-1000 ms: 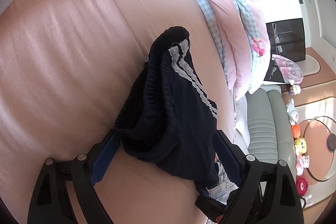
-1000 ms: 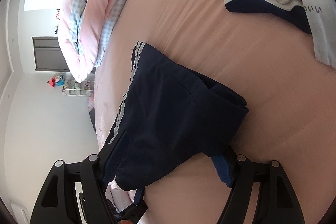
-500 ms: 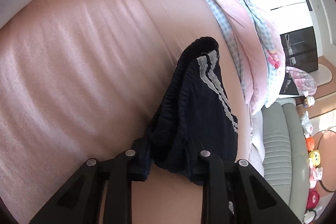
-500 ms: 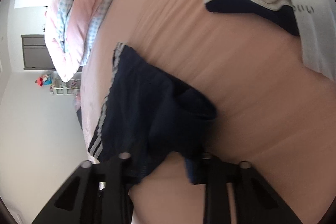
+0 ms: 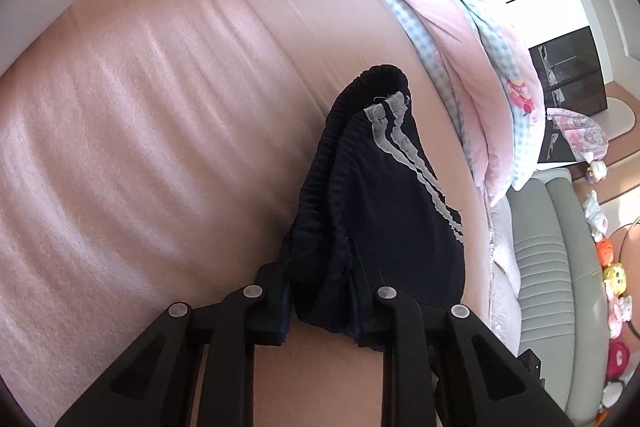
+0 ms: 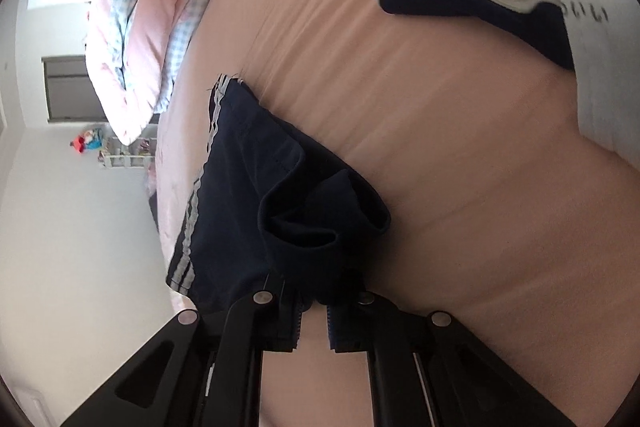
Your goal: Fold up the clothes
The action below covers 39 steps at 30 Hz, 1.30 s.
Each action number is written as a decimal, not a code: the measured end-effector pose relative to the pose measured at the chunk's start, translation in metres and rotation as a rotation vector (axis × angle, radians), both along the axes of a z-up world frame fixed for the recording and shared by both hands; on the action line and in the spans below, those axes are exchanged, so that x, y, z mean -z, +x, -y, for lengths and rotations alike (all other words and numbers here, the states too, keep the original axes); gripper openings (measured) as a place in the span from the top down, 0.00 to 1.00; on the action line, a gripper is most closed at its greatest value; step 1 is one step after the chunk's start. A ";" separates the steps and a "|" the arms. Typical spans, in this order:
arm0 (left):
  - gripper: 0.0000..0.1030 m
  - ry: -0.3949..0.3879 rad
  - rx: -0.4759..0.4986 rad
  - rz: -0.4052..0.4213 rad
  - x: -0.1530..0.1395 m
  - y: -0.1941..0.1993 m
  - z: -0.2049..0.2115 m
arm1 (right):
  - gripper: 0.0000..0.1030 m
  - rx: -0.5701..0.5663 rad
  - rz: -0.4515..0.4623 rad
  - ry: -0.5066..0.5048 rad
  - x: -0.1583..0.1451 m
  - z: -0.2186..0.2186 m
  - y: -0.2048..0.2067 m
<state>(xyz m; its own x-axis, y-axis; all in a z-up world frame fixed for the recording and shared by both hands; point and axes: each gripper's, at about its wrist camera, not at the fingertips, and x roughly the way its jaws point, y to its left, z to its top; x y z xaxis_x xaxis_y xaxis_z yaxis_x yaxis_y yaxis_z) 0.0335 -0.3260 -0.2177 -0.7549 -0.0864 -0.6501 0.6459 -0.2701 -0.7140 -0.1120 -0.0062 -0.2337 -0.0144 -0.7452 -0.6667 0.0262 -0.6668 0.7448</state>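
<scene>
navy shorts (image 5: 384,227) pinched between both grippers' fingers (image 6: 276,311)

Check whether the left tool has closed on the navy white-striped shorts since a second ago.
Yes. The left tool, spread wide beside the navy white-striped shorts a second ago, now pinches their elastic waistband against the peach bedsheet.

Shorts (image 5: 384,211) on bed (image 5: 160,107), beside quilt (image 5: 460,39)
</scene>
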 end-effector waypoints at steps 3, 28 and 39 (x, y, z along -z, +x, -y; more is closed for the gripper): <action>0.83 0.000 0.001 -0.009 -0.002 0.001 -0.002 | 0.93 -0.039 -0.074 0.070 -0.011 0.011 0.004; 0.85 -0.338 0.124 0.307 -0.042 -0.051 -0.048 | 0.90 -0.235 -0.477 0.423 -0.046 0.050 0.042; 0.85 -0.328 0.170 0.332 -0.046 -0.047 -0.048 | 0.90 -0.254 -0.559 0.428 -0.065 0.038 0.045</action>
